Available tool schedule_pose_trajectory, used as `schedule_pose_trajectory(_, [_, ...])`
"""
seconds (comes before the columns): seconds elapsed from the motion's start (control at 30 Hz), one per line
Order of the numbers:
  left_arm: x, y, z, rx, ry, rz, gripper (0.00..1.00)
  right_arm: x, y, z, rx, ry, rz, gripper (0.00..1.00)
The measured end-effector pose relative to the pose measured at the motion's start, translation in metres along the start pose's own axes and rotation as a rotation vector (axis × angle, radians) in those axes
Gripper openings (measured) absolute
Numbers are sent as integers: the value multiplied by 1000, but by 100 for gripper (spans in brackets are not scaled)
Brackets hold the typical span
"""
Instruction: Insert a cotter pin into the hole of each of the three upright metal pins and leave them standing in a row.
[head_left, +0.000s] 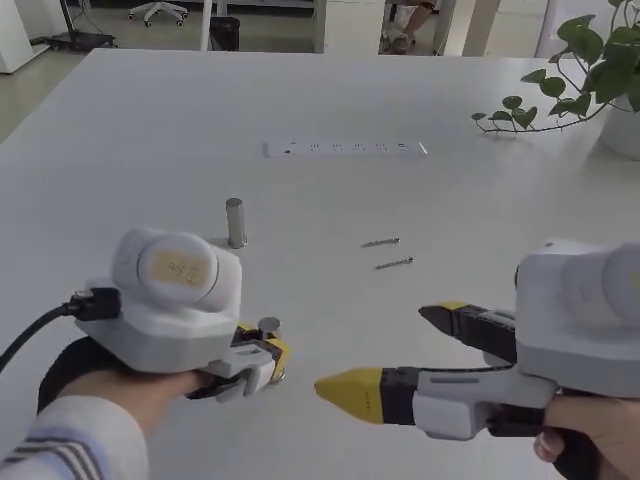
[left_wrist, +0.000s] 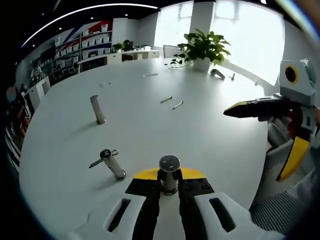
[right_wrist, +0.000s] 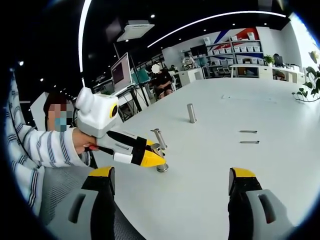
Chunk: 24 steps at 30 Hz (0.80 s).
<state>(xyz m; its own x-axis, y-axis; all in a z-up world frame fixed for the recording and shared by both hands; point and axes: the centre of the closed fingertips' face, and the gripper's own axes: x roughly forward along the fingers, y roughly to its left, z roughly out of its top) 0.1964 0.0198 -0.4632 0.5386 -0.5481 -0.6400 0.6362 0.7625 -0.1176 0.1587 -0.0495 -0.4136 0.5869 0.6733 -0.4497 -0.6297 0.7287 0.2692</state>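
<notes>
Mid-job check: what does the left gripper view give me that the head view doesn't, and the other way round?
Left gripper view adds: the fitted pin with a cotter pin through its top, beside the left gripper, whose jaws are shut on the held pin.
Head view adds: the person's sleeve and the cable running to that gripper.
Both share: the bare pin standing upright, the loose cotter pins, the open right gripper and the plant.

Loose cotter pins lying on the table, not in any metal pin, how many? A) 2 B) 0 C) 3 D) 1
A: one cotter pin and a second cotter pin lie loose on the table, to the right of the far metal pin. A third cotter pin is already through a near pin.
</notes>
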Motion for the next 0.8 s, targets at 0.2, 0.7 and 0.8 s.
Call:
schedule_pose_trajectory(0.2, [3, 0, 2, 21, -11, 3, 9, 1, 0, -1, -1, 8, 4, 93])
schedule_pose_trajectory(0.7, [6, -6, 1, 68, -34, -17, 9, 3, 1, -4, -2, 18, 9, 92])
schedule_pose_trajectory(0.8, [5, -6, 0, 66, -41, -17, 10, 3, 1, -5, -4, 21, 11, 92])
